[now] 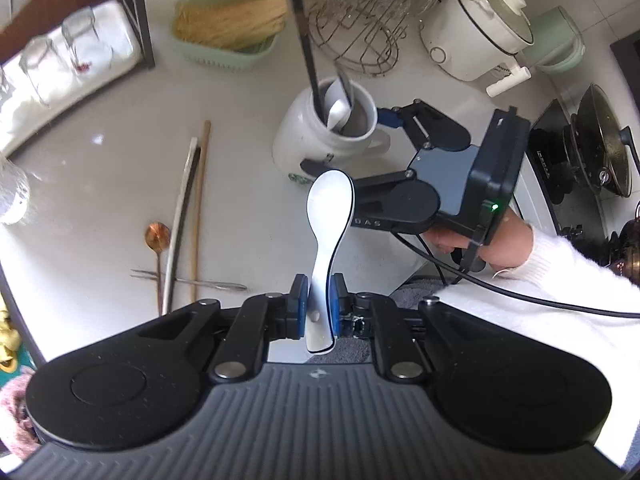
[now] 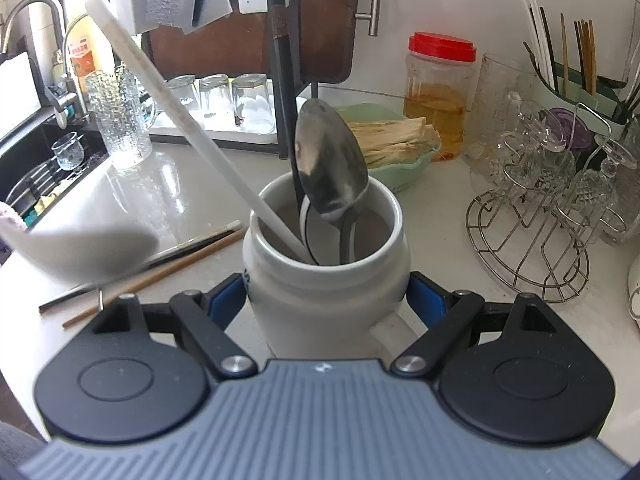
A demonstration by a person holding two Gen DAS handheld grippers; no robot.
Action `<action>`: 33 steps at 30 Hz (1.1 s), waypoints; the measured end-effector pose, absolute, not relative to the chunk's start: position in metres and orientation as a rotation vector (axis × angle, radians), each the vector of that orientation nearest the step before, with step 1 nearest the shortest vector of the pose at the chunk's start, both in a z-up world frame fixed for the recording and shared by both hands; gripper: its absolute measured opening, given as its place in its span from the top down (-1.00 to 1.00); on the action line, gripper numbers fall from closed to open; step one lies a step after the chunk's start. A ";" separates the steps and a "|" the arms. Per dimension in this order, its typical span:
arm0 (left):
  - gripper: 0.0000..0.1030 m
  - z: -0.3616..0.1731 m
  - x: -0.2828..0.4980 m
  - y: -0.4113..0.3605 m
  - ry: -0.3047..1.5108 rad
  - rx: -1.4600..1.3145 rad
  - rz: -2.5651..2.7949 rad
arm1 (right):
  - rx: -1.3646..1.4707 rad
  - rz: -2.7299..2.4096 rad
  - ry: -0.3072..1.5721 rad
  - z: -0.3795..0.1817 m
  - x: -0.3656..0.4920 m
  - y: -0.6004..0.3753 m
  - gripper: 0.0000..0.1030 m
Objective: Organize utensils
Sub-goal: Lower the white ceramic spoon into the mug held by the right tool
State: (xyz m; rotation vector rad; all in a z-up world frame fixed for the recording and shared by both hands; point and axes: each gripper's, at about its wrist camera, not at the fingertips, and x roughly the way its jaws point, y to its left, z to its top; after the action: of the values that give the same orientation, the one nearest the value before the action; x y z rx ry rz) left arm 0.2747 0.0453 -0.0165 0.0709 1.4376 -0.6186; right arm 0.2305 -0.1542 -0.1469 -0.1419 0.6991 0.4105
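Observation:
My left gripper [image 1: 319, 306] is shut on the handle of a white ceramic spoon [image 1: 330, 208], held above the counter with its bowl pointing toward the white jar [image 1: 316, 136]. That spoon's bowl [image 2: 80, 250] shows blurred at the left of the right wrist view. My right gripper [image 2: 326, 298] is shut on the white jar [image 2: 326, 300], its blue pads against both sides. In the jar stand a metal spoon [image 2: 330, 168], a white chopstick [image 2: 180, 116] and a dark utensil. On the counter lie chopsticks [image 1: 196, 216], a copper spoon [image 1: 157, 236] and a small fork [image 1: 192, 280].
A green basket [image 1: 224, 56] of dried strips, a wire glass rack [image 1: 360, 28] and a white cooker [image 1: 480, 28] stand behind the jar. Upturned glasses [image 2: 224, 96], a red-lidded jar [image 2: 440, 92] and a chopstick holder [image 2: 576, 76] line the back. A stove [image 1: 580, 152] sits right.

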 end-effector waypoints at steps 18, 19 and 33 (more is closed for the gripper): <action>0.74 0.040 0.314 0.005 1.536 0.022 -0.666 | -0.163 0.450 0.690 -0.147 0.225 -0.156 -0.73; 0.74 0.039 0.318 0.002 1.547 0.032 -0.665 | -0.164 0.452 0.690 -0.147 0.225 -0.156 -0.72; 0.74 -0.001 0.381 -0.058 1.733 0.235 -0.699 | -0.152 0.442 0.697 -0.146 0.221 -0.156 -0.72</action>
State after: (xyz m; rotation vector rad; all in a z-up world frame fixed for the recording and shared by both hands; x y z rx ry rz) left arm 0.3815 -0.0577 -0.0012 0.2348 1.7334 -0.6987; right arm 0.2212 -0.1560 -0.1462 -0.1518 0.6970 0.4425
